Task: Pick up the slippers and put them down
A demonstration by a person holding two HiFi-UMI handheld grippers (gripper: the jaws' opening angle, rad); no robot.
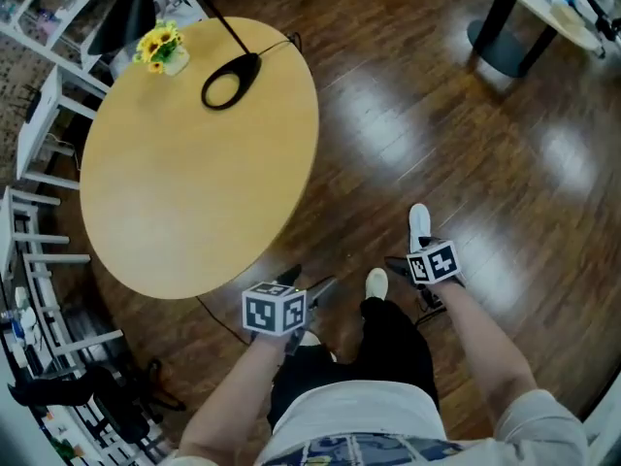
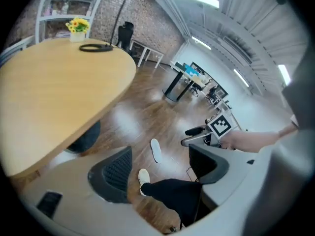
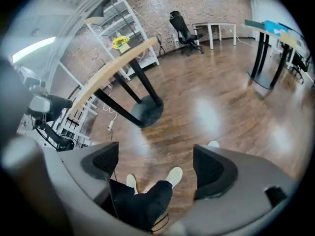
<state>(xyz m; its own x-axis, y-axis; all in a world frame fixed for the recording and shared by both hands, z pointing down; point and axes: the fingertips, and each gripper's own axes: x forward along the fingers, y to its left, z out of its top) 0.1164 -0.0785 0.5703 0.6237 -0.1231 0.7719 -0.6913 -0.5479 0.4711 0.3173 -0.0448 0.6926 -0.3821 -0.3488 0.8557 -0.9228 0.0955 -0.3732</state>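
On the wood floor (image 1: 437, 115), a white slipper (image 1: 419, 226) lies near the person's foot (image 1: 376, 282) — already set down, I'd guess, so the left hand-held gripper (image 2: 160, 168) and right hand-held gripper (image 3: 157, 166) hang spread, empty.

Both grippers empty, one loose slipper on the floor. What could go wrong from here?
1. The slipper lies close beside the person's shoe and is partly hidden behind a jaw in the right gripper view. A step might kick it, or a grab might miss.
2. The left gripper hangs near the table rim. A swing could knock it.
3. That shoe looks much like the slipper, and no second loose one shows.
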